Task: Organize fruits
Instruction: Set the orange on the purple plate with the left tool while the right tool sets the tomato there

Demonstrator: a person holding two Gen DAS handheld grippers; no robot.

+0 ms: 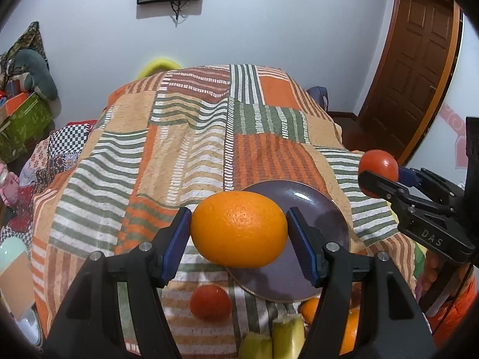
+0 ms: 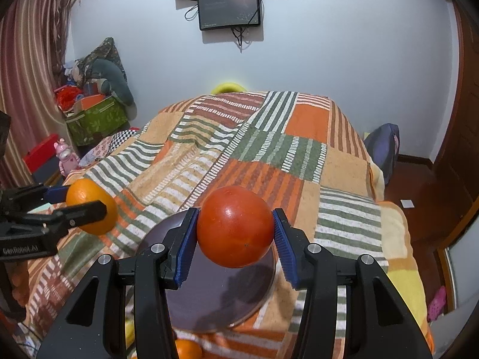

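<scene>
My left gripper (image 1: 239, 233) is shut on a large orange (image 1: 239, 229) and holds it above the near left rim of a dark purple plate (image 1: 317, 209). My right gripper (image 2: 235, 234) is shut on a red tomato (image 2: 235, 226) and holds it over the same plate (image 2: 221, 293). The orange also shows in the right wrist view (image 2: 92, 206), and the tomato also shows in the left wrist view (image 1: 378, 169). On the blanket below lie another tomato (image 1: 211, 302), banana pieces (image 1: 274, 339) and more oranges (image 1: 311, 309).
A striped patchwork blanket (image 1: 191, 149) covers the bed. A green box (image 2: 95, 119) with toys stands at the far left by the wall. A wooden door (image 1: 419, 68) is on the right. Screens (image 2: 229, 7) hang on the wall.
</scene>
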